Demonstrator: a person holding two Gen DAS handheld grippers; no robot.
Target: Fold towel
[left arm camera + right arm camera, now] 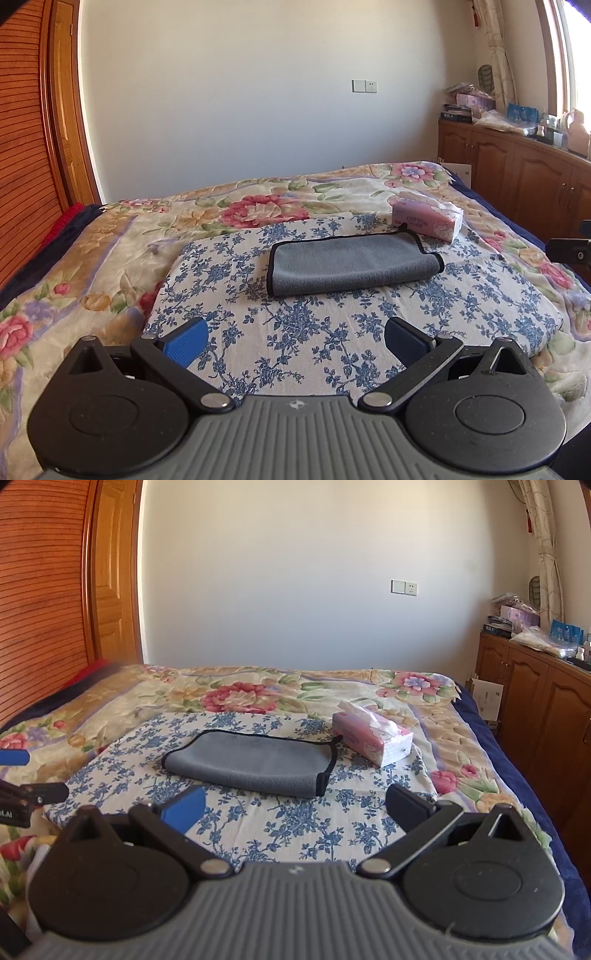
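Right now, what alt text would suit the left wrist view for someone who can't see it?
A folded grey towel lies on a blue-flowered cloth on a bed, beyond the open, empty left gripper. A pink tissue pack sits behind it.

both wrist views low over bed, facing wall, sharing towel

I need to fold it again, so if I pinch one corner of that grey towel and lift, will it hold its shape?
Probably not. The grey towel already lies doubled over with a soft rounded fold, so it looks floppy and should droop. Its plush nap likely grips well. It seems light; the layers may slide apart.
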